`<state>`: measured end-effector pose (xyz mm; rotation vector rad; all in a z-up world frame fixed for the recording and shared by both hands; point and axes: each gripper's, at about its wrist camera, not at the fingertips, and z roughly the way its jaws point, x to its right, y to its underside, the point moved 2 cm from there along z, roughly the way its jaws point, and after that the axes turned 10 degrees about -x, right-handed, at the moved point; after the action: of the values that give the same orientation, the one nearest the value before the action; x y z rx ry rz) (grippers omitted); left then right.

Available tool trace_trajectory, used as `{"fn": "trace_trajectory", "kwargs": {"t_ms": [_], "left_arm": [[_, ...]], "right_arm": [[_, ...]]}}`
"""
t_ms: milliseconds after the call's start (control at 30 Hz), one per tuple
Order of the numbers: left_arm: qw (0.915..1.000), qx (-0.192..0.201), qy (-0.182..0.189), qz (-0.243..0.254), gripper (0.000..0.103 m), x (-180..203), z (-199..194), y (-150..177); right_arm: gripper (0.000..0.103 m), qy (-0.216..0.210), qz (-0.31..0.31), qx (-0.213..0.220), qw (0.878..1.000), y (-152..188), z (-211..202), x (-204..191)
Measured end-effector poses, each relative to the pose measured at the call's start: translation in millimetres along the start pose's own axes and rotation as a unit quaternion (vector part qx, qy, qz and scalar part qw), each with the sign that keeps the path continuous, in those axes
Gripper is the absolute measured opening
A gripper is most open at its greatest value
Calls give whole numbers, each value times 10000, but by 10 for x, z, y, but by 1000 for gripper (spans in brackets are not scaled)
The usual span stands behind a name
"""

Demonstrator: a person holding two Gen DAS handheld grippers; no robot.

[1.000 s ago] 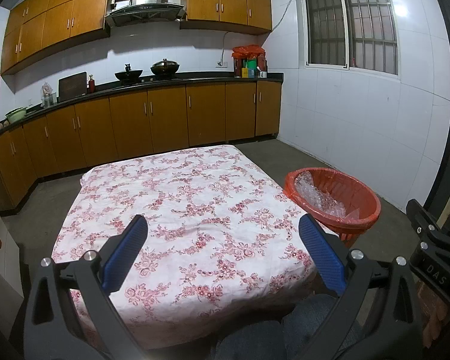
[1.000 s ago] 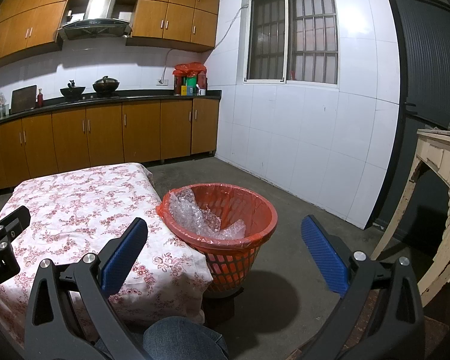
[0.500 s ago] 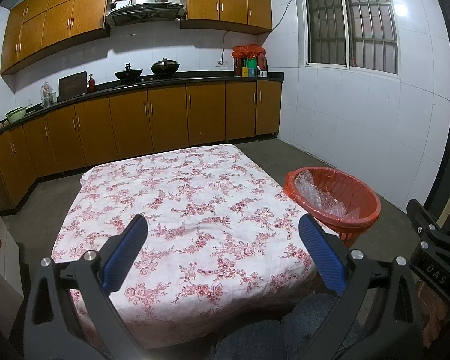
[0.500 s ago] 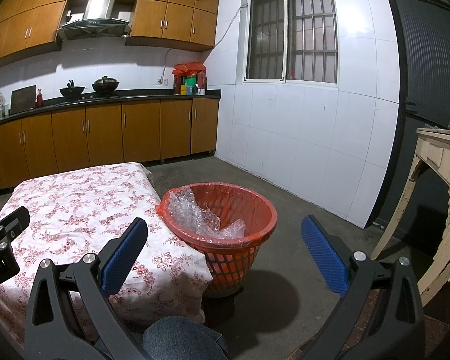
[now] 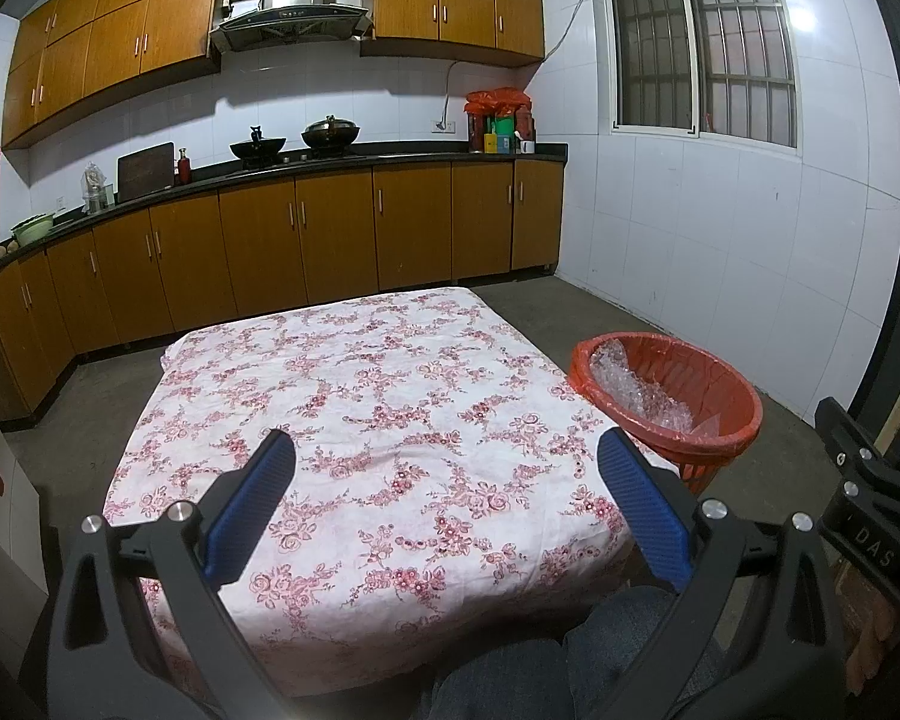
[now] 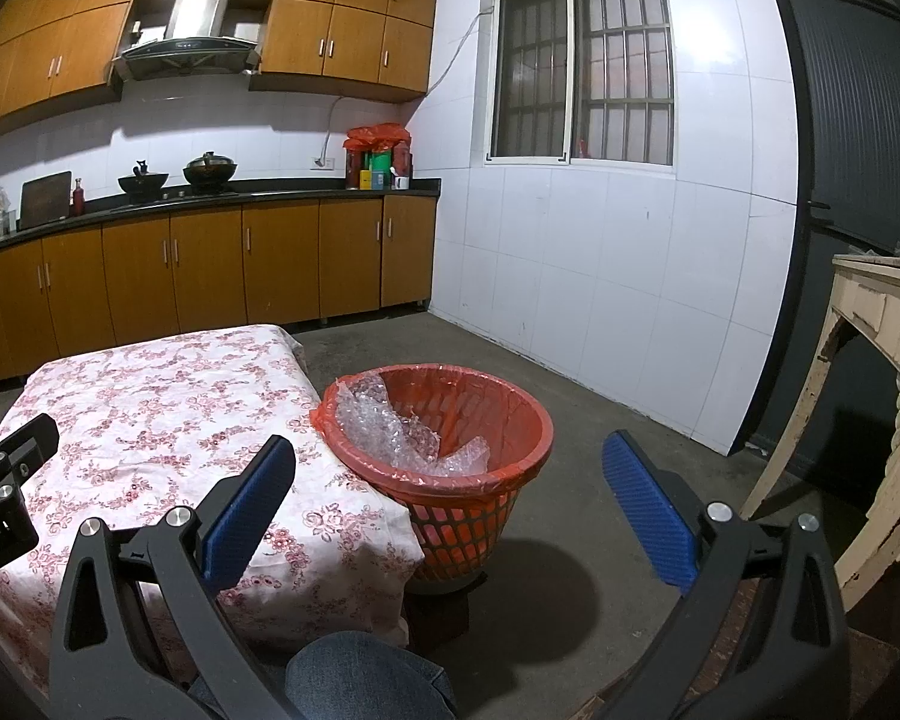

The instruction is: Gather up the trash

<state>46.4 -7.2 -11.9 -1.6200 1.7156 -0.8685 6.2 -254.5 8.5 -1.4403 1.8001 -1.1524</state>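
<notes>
Left gripper (image 5: 447, 507): held above the near edge of the table, blue fingers (image 5: 249, 504) spread wide, nothing between them.
Right gripper (image 6: 450, 507): held to the right of the table, facing the basket, fingers (image 6: 648, 510) spread wide, nothing between them.
Table (image 5: 354, 420): covered by a white cloth with a pink floral print; no loose items visible on it.
Basket (image 6: 480, 498): red, lattice-sided, lined with a red bag, standing on the floor against the table's right corner.
Trash (image 6: 384, 426): crumpled clear bubble wrap, lying inside the basket, leaning on its table-side wall.
Surroundings: wooden kitchen cabinets (image 5: 306, 240) along the far wall; a denim-clad knee (image 6: 360, 675) at the bottom edge.
</notes>
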Motion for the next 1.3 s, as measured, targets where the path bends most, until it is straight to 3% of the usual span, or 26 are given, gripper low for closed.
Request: {"fn": "trace_trajectory", "kwargs": {"t_ms": [1300], "left_arm": [[10000, -9, -28, -12, 99, 9, -13, -4]], "right_arm": [[101, -3, 2, -11, 10000, -11, 10, 13]]}}
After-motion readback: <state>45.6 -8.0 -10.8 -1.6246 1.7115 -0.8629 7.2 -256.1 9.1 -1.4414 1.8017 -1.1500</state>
